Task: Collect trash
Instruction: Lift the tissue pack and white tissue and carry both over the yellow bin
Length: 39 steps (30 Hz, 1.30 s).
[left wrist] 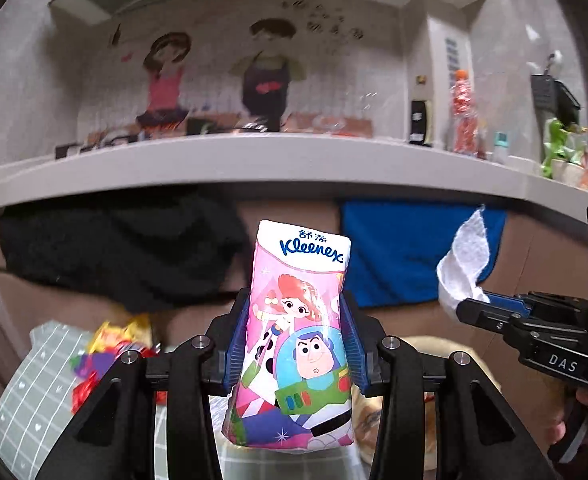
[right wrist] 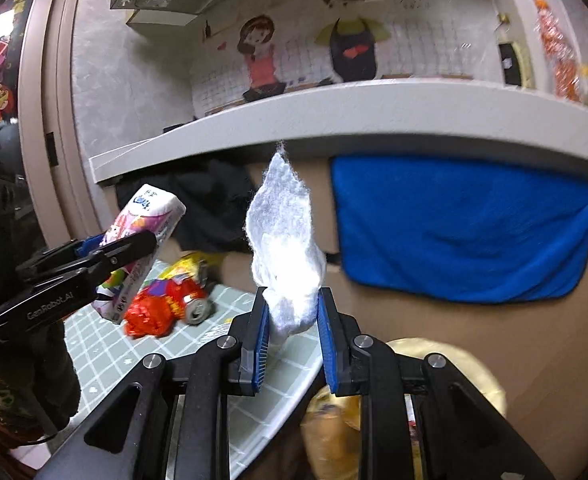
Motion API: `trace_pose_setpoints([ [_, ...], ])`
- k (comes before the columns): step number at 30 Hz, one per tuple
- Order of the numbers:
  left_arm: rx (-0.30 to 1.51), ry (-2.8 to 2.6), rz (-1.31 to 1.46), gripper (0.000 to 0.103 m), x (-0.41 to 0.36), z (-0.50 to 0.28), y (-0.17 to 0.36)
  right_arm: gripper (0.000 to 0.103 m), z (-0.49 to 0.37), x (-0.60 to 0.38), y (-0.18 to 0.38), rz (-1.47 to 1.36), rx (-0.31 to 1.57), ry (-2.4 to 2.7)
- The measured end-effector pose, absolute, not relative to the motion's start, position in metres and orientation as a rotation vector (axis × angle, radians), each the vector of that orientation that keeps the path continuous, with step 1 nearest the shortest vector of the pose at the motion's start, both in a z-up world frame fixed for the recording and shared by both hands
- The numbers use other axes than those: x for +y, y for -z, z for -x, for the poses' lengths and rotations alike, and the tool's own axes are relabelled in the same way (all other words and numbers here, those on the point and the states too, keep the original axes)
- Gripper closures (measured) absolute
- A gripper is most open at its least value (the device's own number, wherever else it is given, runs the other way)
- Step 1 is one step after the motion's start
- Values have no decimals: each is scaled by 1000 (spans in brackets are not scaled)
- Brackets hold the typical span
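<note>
My left gripper (left wrist: 296,328) is shut on a pink Kleenex tissue pack (left wrist: 298,320) with cartoon figures, held upright in the air. The left gripper (right wrist: 130,246) and the pack (right wrist: 142,252) also show at the left of the right wrist view. My right gripper (right wrist: 294,316) is shut on a crumpled white tissue (right wrist: 284,248), held up. The right gripper (left wrist: 470,306) and its tissue (left wrist: 464,264) also show at the right of the left wrist view. Red and yellow wrappers (right wrist: 162,304) and a crushed can (right wrist: 198,310) lie on the checked green mat (right wrist: 106,344) below.
A grey counter edge (left wrist: 254,160) runs across above. A black cloth (left wrist: 122,248) and a blue towel (right wrist: 462,228) hang below it against a brown front. A yellowish bag or bin (right wrist: 446,364) sits low, right of the mat. Bottles (left wrist: 464,112) stand on the counter.
</note>
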<state>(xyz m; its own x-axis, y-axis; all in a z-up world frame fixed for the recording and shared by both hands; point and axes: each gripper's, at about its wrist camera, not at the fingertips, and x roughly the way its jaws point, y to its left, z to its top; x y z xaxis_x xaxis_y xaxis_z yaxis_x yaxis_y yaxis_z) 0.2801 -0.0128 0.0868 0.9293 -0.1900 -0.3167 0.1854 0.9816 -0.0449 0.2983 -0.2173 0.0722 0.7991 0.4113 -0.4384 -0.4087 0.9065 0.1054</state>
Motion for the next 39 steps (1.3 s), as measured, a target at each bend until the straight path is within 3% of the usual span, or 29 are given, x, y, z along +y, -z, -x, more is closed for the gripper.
trace_pose_setpoints([
  [14,333,314,45,59,-80,-303,-84,82,-295,-282,-74,-17,469,-306],
  [39,532,387,76,59,-131,-353,-7,81,-321,-334,-28,-119,558,-236],
])
